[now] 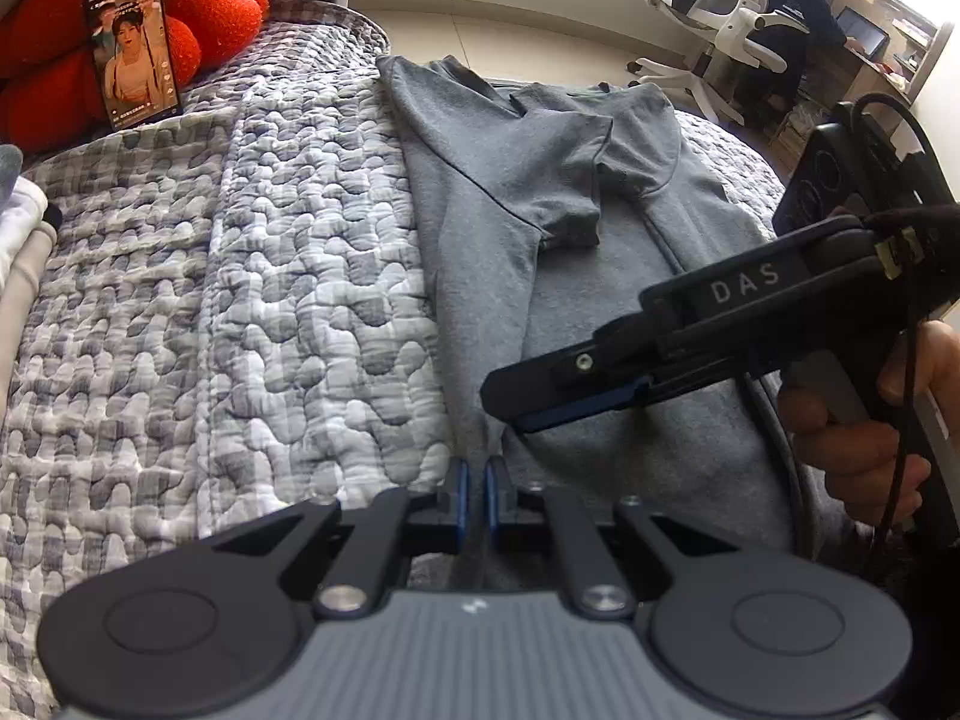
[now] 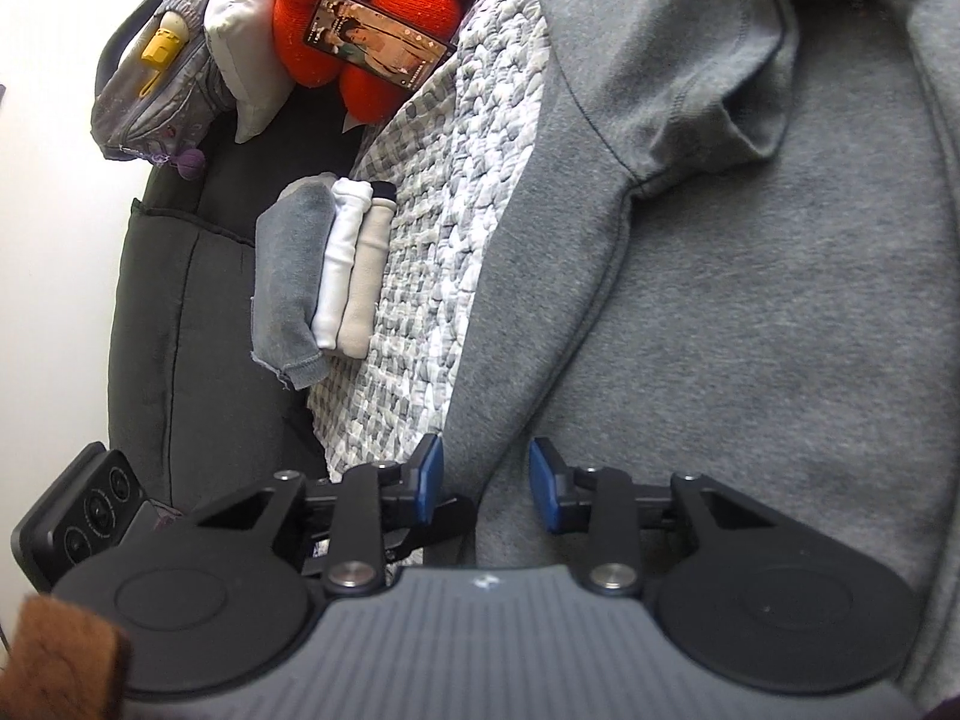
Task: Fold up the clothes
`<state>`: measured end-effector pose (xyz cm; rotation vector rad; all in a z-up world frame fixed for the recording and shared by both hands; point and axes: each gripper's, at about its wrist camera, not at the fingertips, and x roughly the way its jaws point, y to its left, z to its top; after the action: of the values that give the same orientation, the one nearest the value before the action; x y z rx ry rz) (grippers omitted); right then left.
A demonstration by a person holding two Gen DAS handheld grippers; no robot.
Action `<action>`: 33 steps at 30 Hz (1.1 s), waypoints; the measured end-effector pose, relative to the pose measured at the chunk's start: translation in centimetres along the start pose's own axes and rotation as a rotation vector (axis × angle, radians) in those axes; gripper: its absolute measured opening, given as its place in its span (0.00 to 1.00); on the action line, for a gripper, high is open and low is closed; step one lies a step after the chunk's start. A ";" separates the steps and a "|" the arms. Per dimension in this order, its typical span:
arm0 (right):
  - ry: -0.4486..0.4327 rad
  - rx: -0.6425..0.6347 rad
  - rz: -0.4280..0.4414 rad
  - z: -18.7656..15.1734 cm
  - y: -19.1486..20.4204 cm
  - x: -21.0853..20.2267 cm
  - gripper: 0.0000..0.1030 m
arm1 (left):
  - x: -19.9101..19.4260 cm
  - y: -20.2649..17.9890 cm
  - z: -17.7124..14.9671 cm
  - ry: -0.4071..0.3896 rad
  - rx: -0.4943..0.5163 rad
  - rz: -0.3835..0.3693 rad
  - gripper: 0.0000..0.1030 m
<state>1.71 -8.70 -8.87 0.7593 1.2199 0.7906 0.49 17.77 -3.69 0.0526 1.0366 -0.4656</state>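
Grey sweatshirt (image 1: 480,228) lies spread along a bed covered by a quilted grey-and-white bedspread (image 1: 240,300), its side panel folded inward and one short sleeve (image 1: 570,180) laid across the chest. In the left wrist view the left tool (image 1: 478,492) sits at the near edge of the garment with its blue pads nearly pressed together – a fold of the grey cloth runs up between them, pinched. Just beyond it, the right tool (image 1: 528,414) reaches in from the right, held by a hand (image 1: 864,432) on its grip, its black finger low over the sweatshirt's body.

From the right wrist view, the right tool (image 2: 486,480) has its blue pads part-way spread, with the folded edge of the sweatshirt (image 2: 750,330) lying between them; the pads do not press on the cloth. The left tool's black finger (image 2: 444,519) shows just behind the right tool's left pad.

At the head of the bed a phone (image 1: 132,51) with a lit screen leans against a red knotted cushion (image 1: 210,6). Beside the bedspread – on the dark sofa edge (image 2: 180,300) – rests a row of folded clothes (image 2: 324,270), grey, white and beige. A white office chair (image 1: 720,12) stands on the floor past the foot of the bed.
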 end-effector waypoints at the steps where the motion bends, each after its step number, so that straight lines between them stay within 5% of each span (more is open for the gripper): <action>1: 0.002 -0.001 0.003 0.0 0.0 0.1 0.35 | 0.0 -0.1 0.0 -0.001 0.002 0.000 0.06; 12: -0.009 -0.023 0.028 0.0 0.8 0.3 0.10 | -1.1 -0.4 -0.3 -0.025 0.001 -0.004 0.06; 18: -0.026 -0.034 0.049 0.0 1.3 -0.4 0.08 | -1.6 -1.2 -0.4 -0.018 0.027 -0.013 0.22; 29: -0.055 -0.007 0.048 0.7 0.8 -1.7 0.07 | -2.0 -2.2 -1.4 0.020 0.070 0.009 0.22; 33: -0.034 -0.017 0.039 0.6 0.8 -1.8 0.15 | -2.0 -1.8 -2.0 0.046 0.054 0.005 0.22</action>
<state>1.88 -9.90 -7.20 0.7820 1.1695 0.8154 -2.74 17.35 -2.73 0.1142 1.0690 -0.4893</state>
